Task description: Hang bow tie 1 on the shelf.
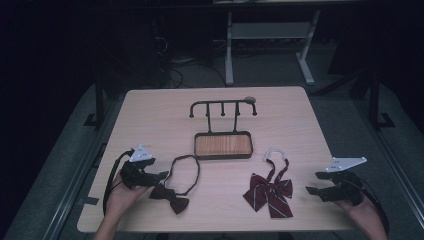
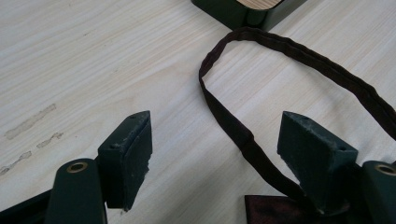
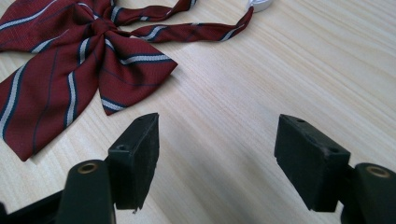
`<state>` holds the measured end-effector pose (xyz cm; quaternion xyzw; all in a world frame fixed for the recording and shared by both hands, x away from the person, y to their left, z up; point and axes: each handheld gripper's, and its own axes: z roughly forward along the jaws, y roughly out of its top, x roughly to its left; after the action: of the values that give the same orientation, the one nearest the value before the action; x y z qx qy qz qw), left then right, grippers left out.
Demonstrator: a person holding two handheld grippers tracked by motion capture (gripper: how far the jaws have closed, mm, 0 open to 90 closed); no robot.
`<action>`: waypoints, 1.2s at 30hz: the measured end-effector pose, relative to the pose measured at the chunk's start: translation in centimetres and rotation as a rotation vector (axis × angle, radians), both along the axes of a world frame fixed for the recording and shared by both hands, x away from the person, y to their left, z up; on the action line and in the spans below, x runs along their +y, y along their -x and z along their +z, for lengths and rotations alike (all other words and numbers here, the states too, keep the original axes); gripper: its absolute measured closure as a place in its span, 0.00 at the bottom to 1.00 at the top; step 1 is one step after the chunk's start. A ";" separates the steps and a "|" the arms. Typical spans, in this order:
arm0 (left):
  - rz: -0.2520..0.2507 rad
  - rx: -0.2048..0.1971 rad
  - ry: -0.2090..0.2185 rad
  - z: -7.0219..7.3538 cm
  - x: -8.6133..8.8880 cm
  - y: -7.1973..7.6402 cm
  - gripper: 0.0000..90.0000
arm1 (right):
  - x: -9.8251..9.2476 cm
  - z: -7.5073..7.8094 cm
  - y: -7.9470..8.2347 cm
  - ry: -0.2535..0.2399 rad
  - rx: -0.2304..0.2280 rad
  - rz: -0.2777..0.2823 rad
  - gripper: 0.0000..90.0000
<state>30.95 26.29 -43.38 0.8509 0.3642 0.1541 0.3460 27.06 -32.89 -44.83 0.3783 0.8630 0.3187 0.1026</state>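
A dark brown bow tie [image 1: 170, 198] with a looped strap [image 1: 186, 171] lies front left on the wooden table [image 1: 150, 115]. My left gripper [image 1: 161, 175] is open just left of it; in the left gripper view the strap [image 2: 243, 135] runs between the open jaws, not pinched, and the bow [image 2: 280, 210] sits under the right jaw. A striped red bow tie [image 1: 269, 192] with a white clasp [image 1: 274, 152] lies front right. My right gripper [image 1: 313, 183] hovers open to its right, the red bow [image 3: 70, 70] ahead and left of its empty jaws.
A black hanger rack [image 1: 223, 107] stands mid-table behind a dark tray with a wood base [image 1: 223, 145]. Beyond the far edge are a white desk frame [image 1: 270, 35] and cables on the floor.
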 end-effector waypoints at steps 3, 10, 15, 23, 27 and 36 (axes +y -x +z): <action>-0.004 -0.003 -0.008 0.0 0.0 0.1 0.30 | 0.1 0.0 -0.1 -0.001 0.000 0.010 0.34; -0.010 -0.007 -0.014 0.0 -0.1 0.2 0.30 | 0.6 0.1 -0.2 0.002 0.001 0.026 0.34; -0.020 -0.008 -0.018 0.0 -0.2 0.2 0.30 | 1.0 0.2 -0.1 0.006 -0.010 0.038 0.33; -0.024 -0.004 -0.019 -0.1 -0.4 0.1 0.29 | 2.1 1.5 -0.7 0.004 -0.003 0.058 0.30; -0.020 -0.011 -0.017 0.1 -0.2 0.2 0.29 | 3.0 2.4 -1.6 0.017 0.006 0.073 0.27; -0.020 -0.009 -0.019 0.0 -0.3 0.2 0.29 | 4.7 3.2 -3.3 0.044 0.057 0.101 0.24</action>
<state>30.75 26.01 -43.34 0.8571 0.3525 0.1581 0.3409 30.39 -28.20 -41.63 0.3410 0.8903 0.2935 0.0701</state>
